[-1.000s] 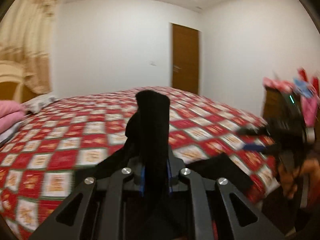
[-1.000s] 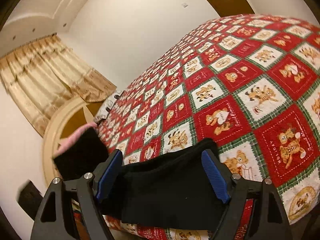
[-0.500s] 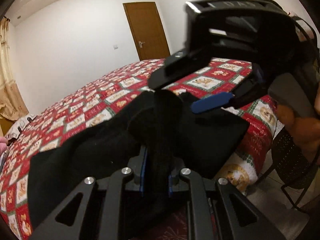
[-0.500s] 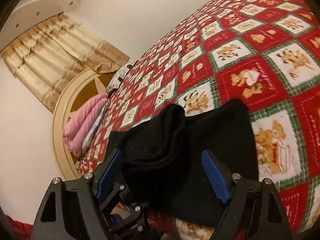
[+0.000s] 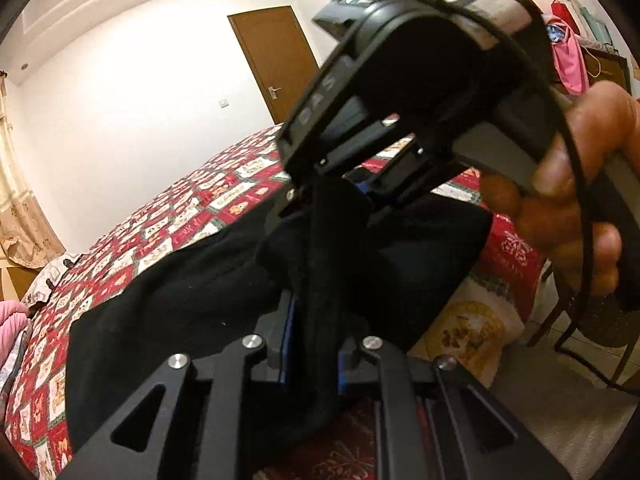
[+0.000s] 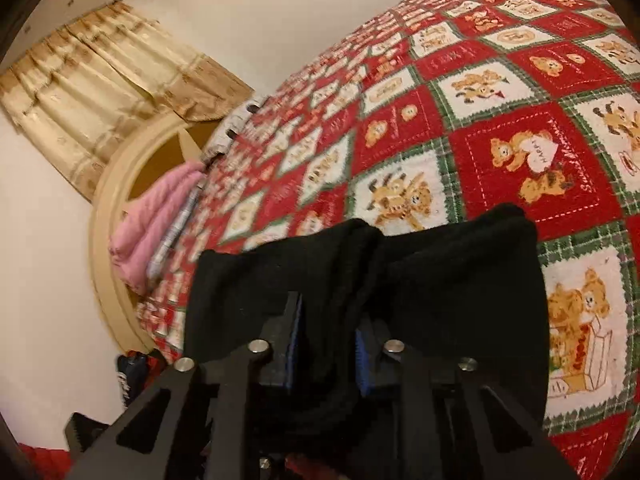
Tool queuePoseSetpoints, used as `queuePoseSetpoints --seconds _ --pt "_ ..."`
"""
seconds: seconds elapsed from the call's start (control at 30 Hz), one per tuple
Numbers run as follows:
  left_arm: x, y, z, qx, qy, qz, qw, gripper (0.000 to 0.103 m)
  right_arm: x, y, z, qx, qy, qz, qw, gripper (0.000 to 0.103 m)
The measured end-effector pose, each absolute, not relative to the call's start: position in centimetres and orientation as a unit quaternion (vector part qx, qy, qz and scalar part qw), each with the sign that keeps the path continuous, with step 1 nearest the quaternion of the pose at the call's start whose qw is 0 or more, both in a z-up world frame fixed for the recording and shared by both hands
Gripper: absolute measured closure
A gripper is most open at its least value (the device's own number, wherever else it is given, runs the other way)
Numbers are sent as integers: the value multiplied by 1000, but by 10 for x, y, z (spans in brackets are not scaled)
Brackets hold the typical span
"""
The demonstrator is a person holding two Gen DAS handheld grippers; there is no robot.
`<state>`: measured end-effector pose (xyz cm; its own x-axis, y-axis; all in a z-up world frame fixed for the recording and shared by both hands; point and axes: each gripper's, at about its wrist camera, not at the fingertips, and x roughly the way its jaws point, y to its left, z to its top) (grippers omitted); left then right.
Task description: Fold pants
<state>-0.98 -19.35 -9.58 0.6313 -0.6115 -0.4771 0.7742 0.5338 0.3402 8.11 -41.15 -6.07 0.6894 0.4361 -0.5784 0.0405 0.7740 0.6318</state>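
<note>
Fingers of both grippers (left, right, closing) pinching bunched black pants, pads mostly hidden

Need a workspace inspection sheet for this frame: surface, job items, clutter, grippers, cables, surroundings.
Surface: bed with red teddy-bear patchwork quilt.
Job's things: black pants lying at the quilt's near edge, a bunched fold raised.
Clutter: pink folded blanket by the headboard.
Grippers: left gripper shut on the pants fold; right gripper closing, pants fabric between its jaws.
Cables: black cable looping past the hand on the right gripper.
Surroundings: brown door, beige curtain, white walls.
</note>
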Motion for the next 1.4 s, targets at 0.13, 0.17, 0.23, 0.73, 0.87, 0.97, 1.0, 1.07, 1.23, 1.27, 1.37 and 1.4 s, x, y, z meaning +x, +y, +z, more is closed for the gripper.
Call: queuePoseSetpoints --seconds 0.13,0.17,0.23,0.73,0.87,0.97,1.0,1.07,1.23,1.27,1.37,1.4 --pt "-28 -204 -78 276 118 -415 859 86 68 -421 -35 283 354 122 883 85" --pt "-32 -209 -74 279 112 -419 857 86 66 -425 -31 274 355 120 886 85" --pt "-36 -222 -72 281 110 -428 852 86 64 -433 -30 260 359 108 890 85" --pt "-27 -220 -72 260 190 -483 814 34 21 -493 -30 278 338 -12 899 72" --pt "-18 -192 -58 235 197 -450 839 29 3 -466 -14 225 330 16 917 72" --pt "-4 -178 -50 209 210 -417 859 29 15 -430 -14 194 345 59 917 72" --pt "6 -175 -52 206 213 -401 867 29 19 -420 -17 185 352 69 915 72" --pt "19 -167 -54 200 226 -360 883 28 23 -401 -25 159 371 84 911 72" --pt "46 -157 -72 187 277 -296 895 27 14 -403 -56 141 408 51 900 72" --pt "49 -159 -77 188 286 -292 893 26 13 -407 -61 152 407 52 899 72" --pt "52 -158 -86 182 297 -279 895 20 10 -412 -68 176 384 55 905 72" --pt "51 -158 -85 180 296 -273 897 17 11 -410 -68 170 383 53 906 72"
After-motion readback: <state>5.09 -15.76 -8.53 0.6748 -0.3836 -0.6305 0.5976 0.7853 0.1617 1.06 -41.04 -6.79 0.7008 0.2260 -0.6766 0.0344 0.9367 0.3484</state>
